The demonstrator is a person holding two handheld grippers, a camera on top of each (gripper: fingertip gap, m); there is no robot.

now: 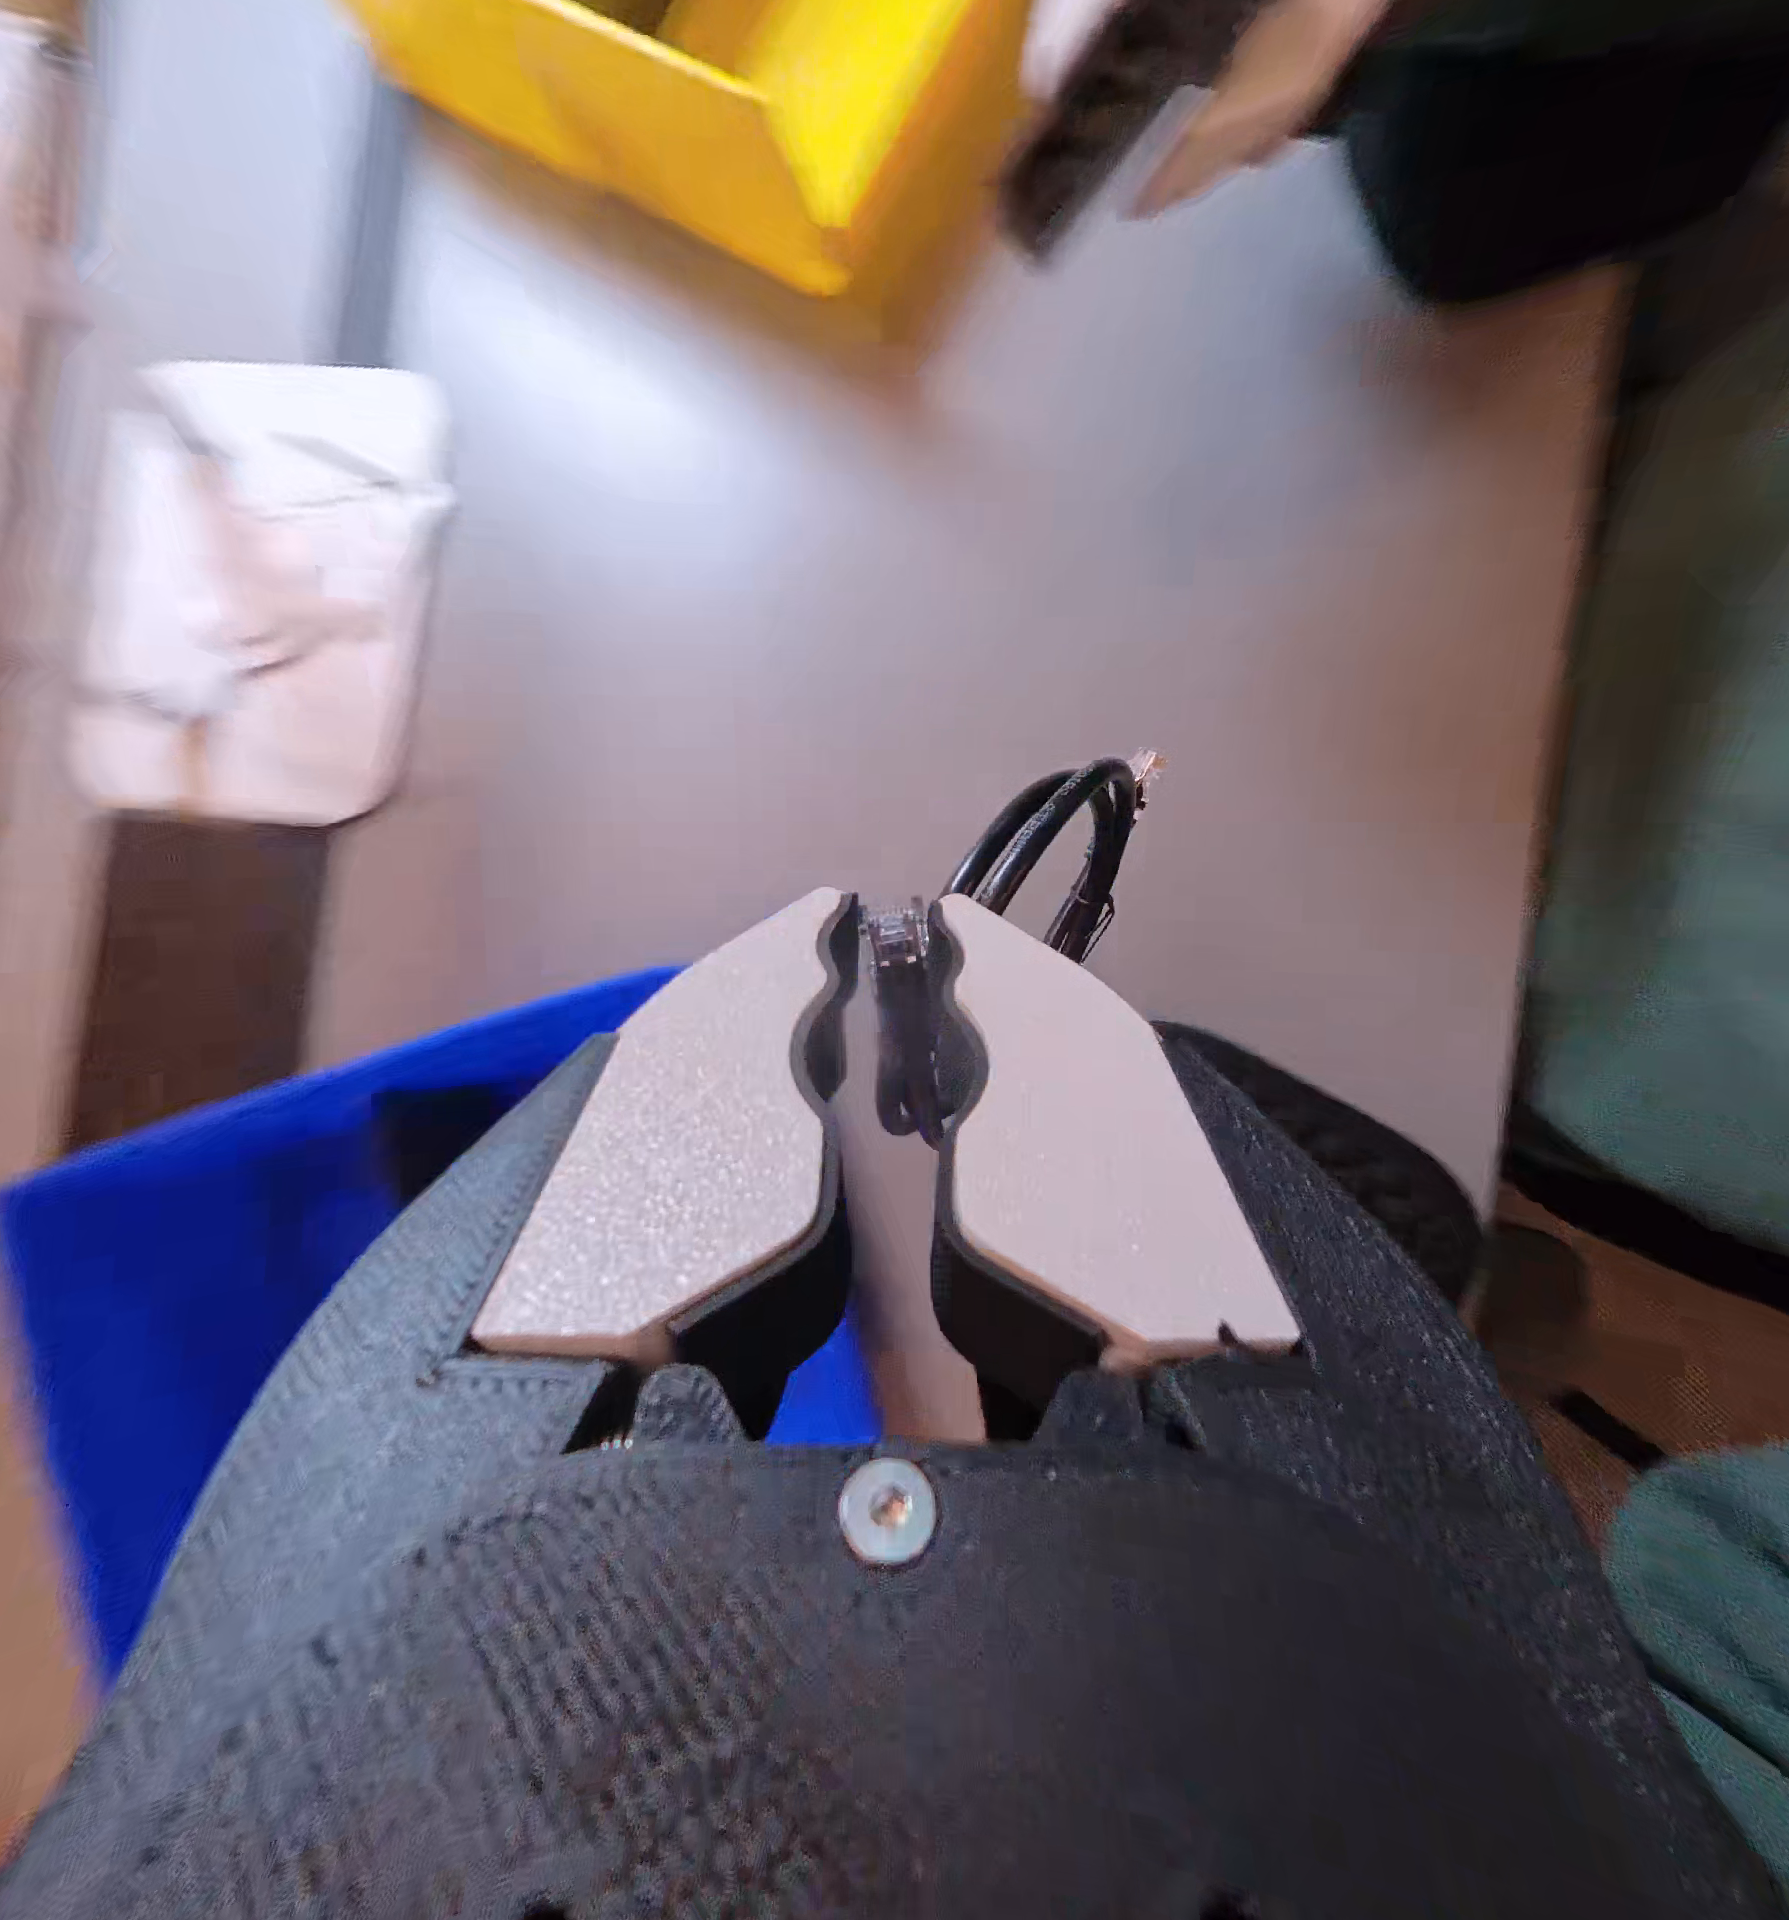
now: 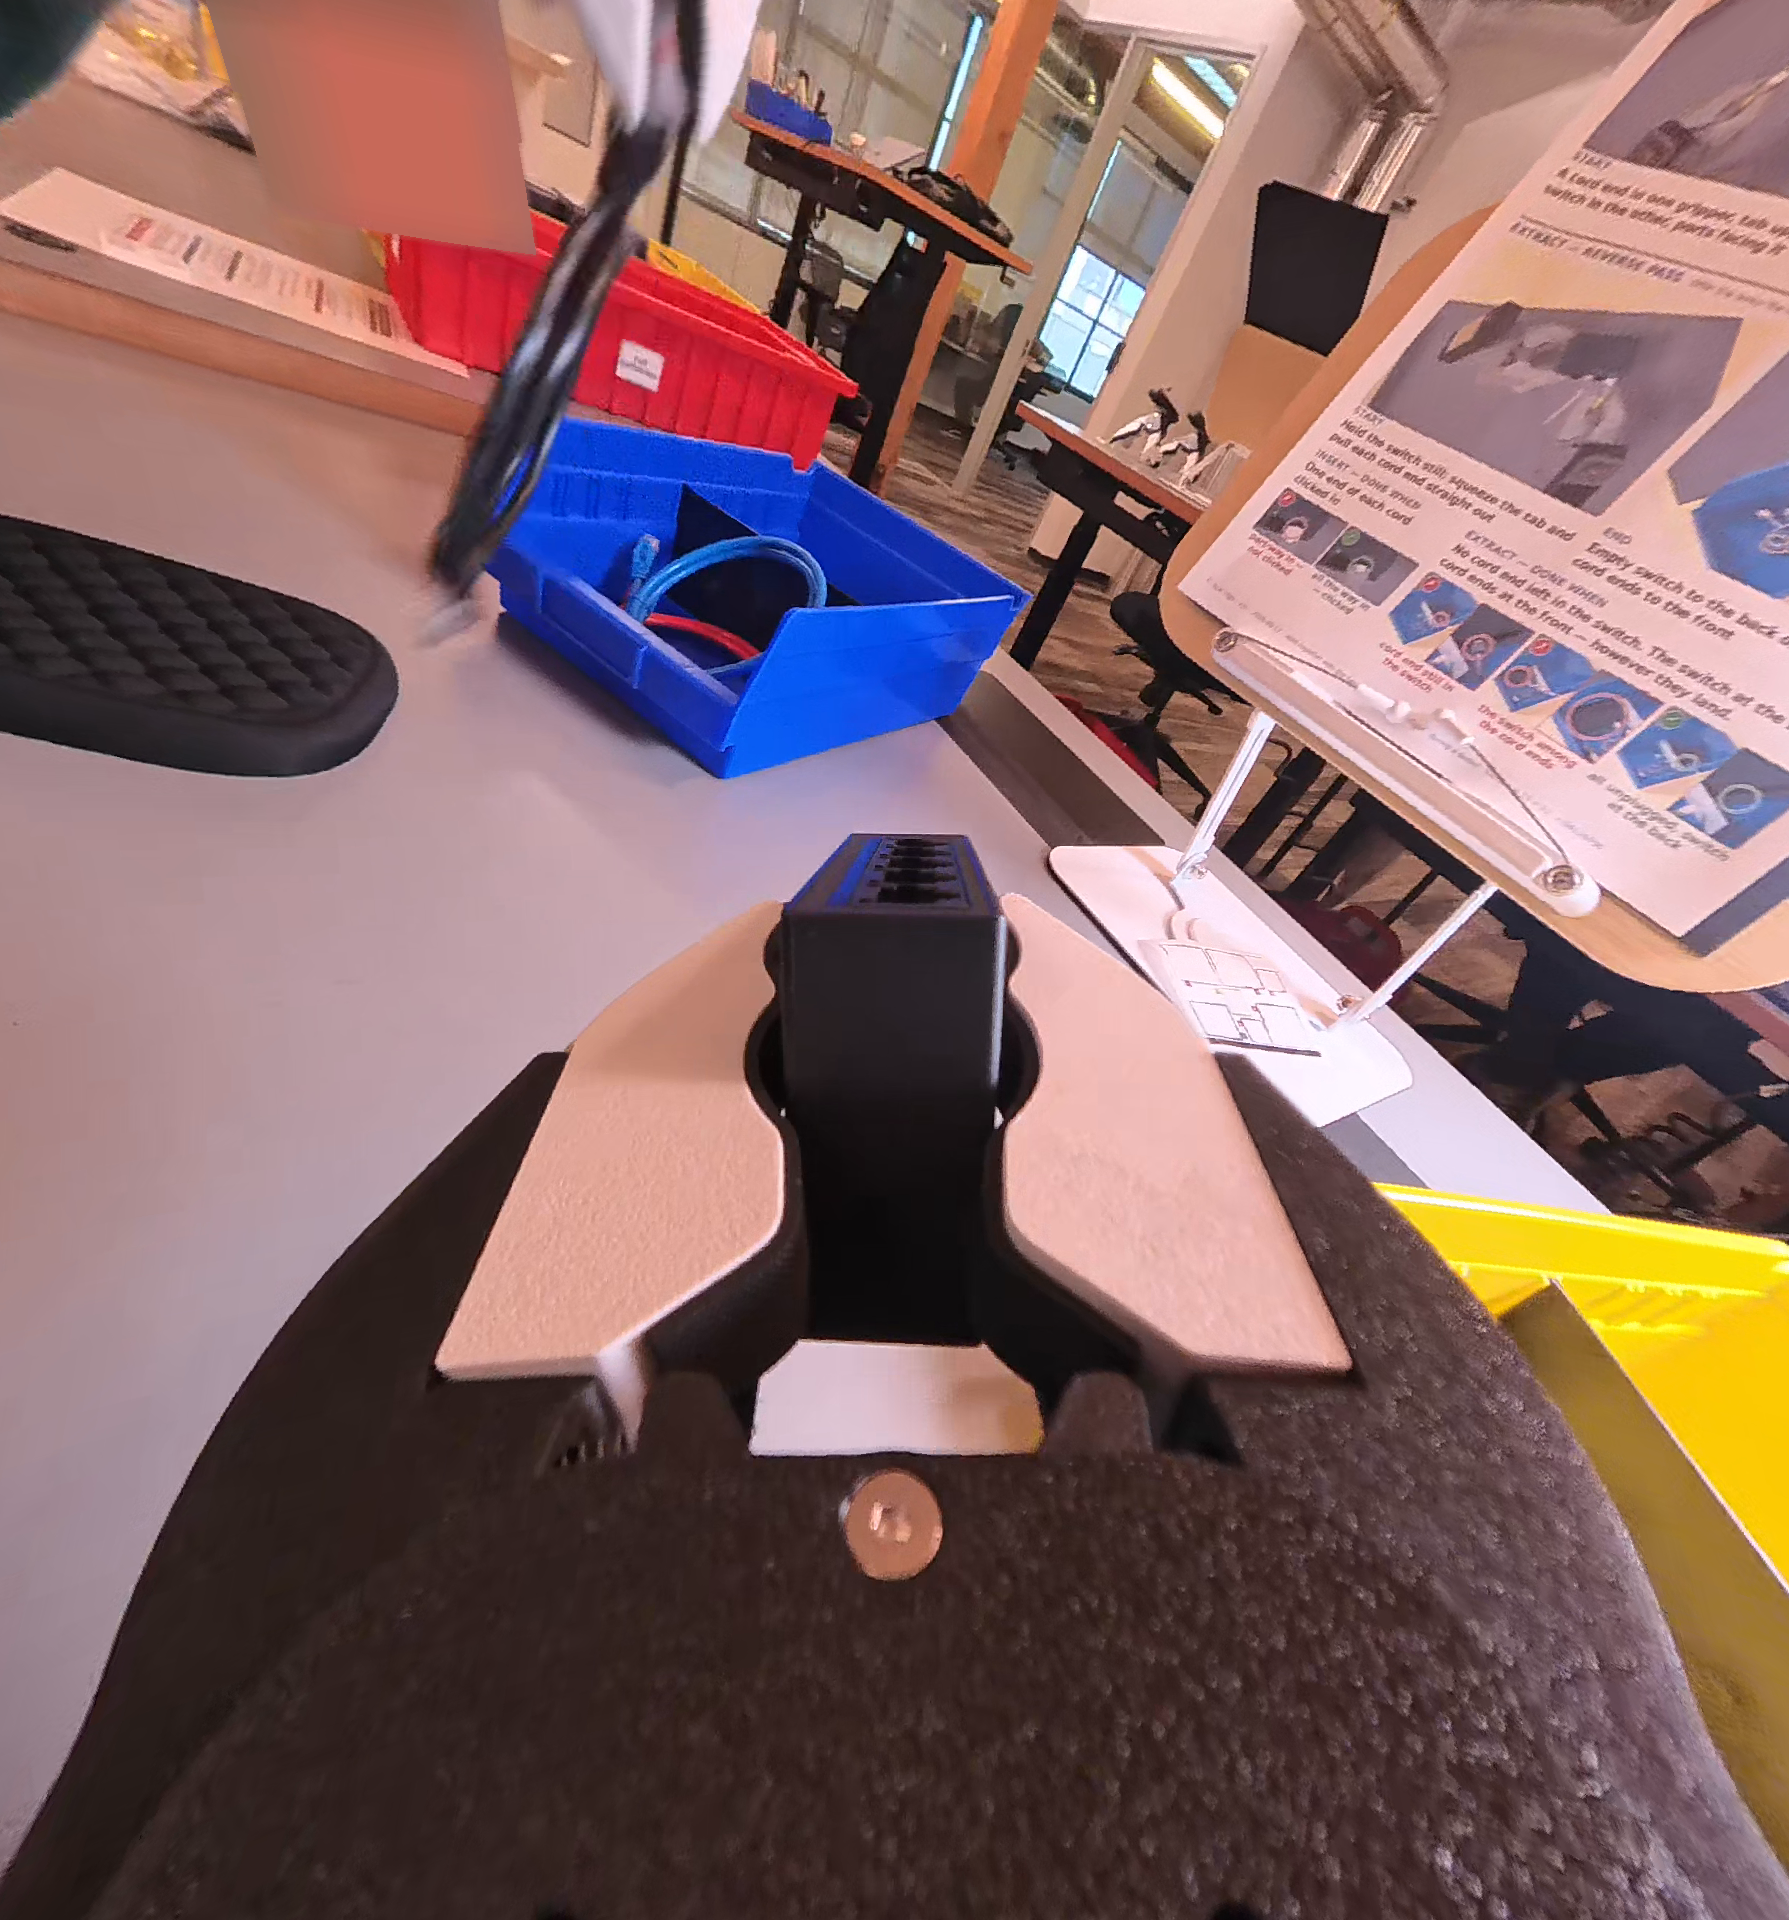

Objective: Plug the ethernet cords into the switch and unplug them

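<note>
Grippers [image 2: 895, 914] above grey table [image 2: 246, 987], workshop room

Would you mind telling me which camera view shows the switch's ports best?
The right wrist view: the switch sits sharp and centred, shut between the right gripper fingers, its port row facing forward. The left wrist view does not show it clearly.

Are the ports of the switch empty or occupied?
Empty: the switch, clamped in the right gripper, shows dark open ports with no cord plugged in.
</note>
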